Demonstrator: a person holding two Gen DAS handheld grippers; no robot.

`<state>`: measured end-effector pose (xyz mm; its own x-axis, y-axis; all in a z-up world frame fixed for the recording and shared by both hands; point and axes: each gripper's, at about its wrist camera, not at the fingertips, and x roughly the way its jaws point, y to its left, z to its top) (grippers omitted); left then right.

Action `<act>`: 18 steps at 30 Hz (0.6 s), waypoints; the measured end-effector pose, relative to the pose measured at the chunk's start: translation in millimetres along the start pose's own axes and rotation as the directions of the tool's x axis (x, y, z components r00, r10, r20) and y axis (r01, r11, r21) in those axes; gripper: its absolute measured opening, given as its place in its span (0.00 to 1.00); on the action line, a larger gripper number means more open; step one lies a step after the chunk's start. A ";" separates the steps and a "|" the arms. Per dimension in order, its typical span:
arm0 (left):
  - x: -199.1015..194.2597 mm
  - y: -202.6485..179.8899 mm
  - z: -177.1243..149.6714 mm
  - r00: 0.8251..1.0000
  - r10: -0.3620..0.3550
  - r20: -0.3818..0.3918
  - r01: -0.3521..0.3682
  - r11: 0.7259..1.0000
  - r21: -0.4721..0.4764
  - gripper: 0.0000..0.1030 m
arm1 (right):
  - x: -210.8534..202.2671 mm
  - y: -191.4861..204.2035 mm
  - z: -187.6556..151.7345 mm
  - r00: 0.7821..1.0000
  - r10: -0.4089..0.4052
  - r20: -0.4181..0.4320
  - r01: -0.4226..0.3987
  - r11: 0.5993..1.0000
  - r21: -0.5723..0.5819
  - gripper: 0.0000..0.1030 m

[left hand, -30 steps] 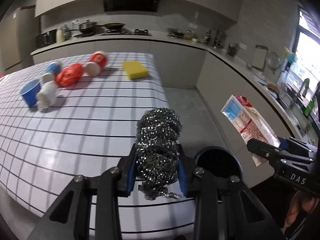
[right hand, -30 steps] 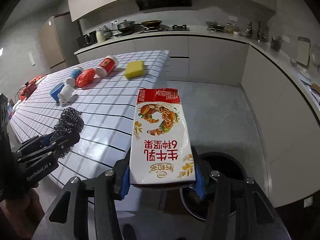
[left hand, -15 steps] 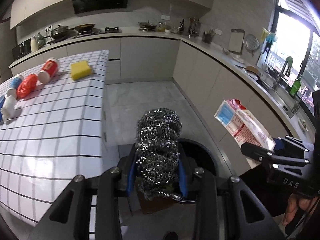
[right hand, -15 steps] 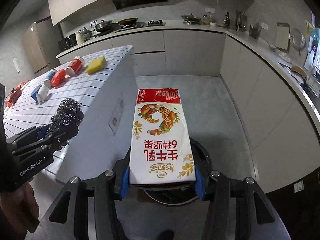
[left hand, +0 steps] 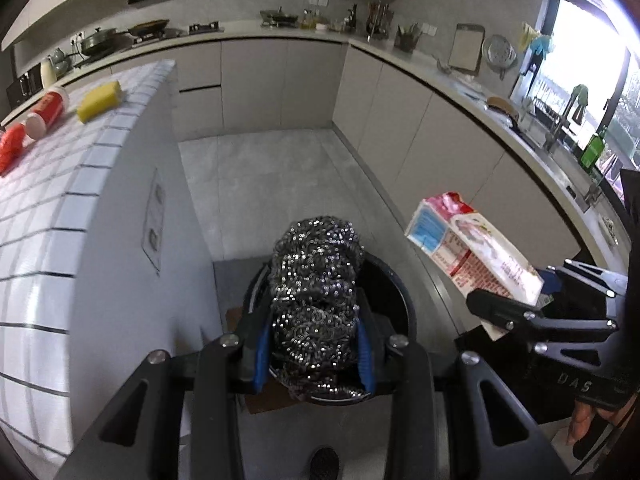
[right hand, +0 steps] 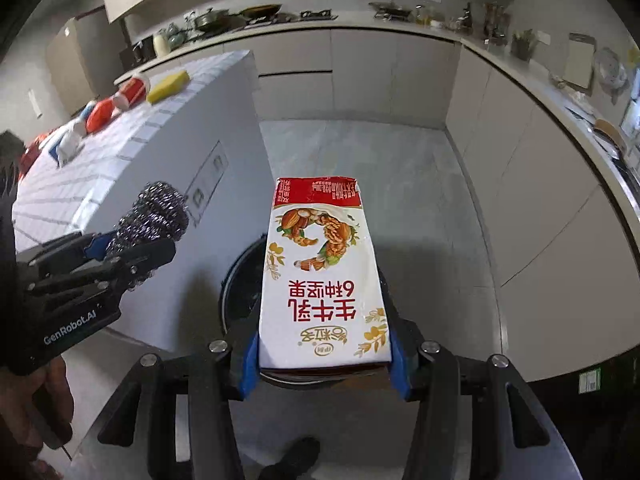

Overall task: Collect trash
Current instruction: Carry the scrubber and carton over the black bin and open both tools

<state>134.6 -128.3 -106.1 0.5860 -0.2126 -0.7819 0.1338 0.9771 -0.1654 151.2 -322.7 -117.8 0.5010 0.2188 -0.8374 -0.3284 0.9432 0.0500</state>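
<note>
The left gripper (left hand: 316, 354) is clamped on a steel wool scourer (left hand: 316, 300), a tangled, glinting silver wad that bulges out above the blue pads. It hangs over the dark round trash bin (left hand: 394, 300) on the grey floor. The right gripper (right hand: 324, 360) grips a milk carton (right hand: 322, 272), white with a red top band, nut pictures and red lettering, its top end apparently torn open. The carton hangs over the same bin (right hand: 236, 284), beside the white tiled island (right hand: 132, 152).

one steel scourer (left hand: 316, 300), one milk carton (right hand: 324, 280), one bin (left hand: 394, 292)
</note>
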 end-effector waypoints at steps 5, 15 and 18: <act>32.0 -1.6 -10.0 0.998 0.001 -0.063 -0.003 1.000 -0.023 0.36 | 32.5 -5.6 -8.4 0.997 0.029 -0.065 -0.035 0.996 -0.081 0.52; 91.0 3.0 -22.3 0.982 -0.023 -0.185 -0.001 0.992 -0.128 0.50 | 115.9 -13.1 -10.4 0.975 0.059 -0.214 -0.106 0.970 -0.217 0.52; 106.2 21.6 -31.9 0.976 0.041 -0.215 -0.087 0.974 -0.210 0.98 | 144.7 -11.4 -10.2 0.968 0.037 -0.248 -0.115 0.945 -0.308 0.58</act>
<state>174.2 -129.5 -211.9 0.4055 -0.1657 -0.8990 -0.0889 0.9716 -0.2192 219.2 -304.4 -245.0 0.2741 0.1847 -0.9438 -0.6142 0.7888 -0.0240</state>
